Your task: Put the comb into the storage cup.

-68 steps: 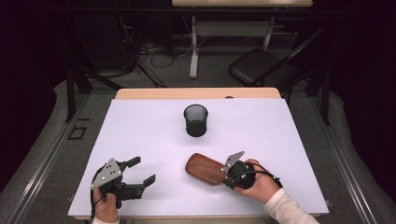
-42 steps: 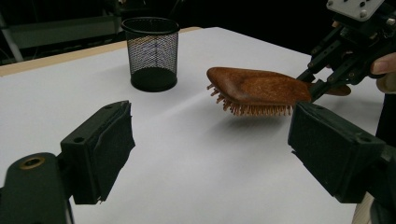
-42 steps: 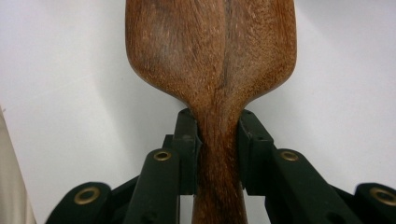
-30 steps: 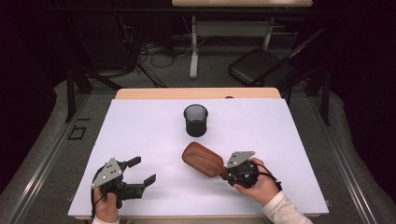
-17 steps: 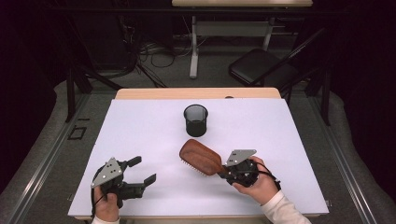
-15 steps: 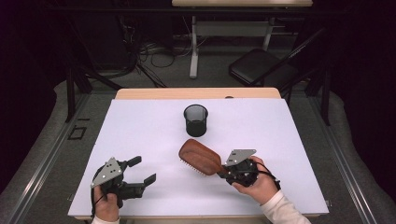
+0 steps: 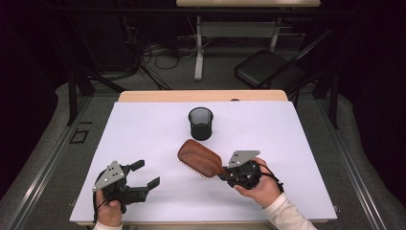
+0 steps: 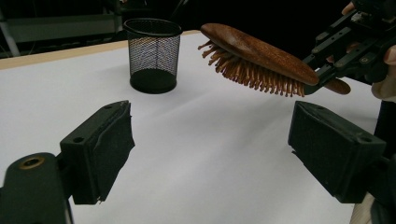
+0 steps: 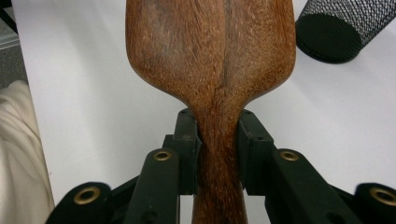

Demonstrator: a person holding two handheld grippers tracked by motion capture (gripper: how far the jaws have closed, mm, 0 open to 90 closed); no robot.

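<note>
The right gripper (image 7: pixel 229 173) grips the brush (image 7: pixel 200 157) by its neck, fingers (image 9: pixel 187 140) clamped on either side of the wood — the head is lifted off the tabletop (image 7: pixel 287 143), bristles down, just below centre of the high view. The cup (image 7: pixel 200 123) stands beyond it, apart. At lower left the left gripper (image 7: pixel 146 176) rests with fingers (image 8: pixel 100 147) spread wide — empty.

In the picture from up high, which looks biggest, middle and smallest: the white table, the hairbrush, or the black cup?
1. Table, by far the biggest.
2. Hairbrush.
3. Cup, smallest, though it sits farther away.
</note>
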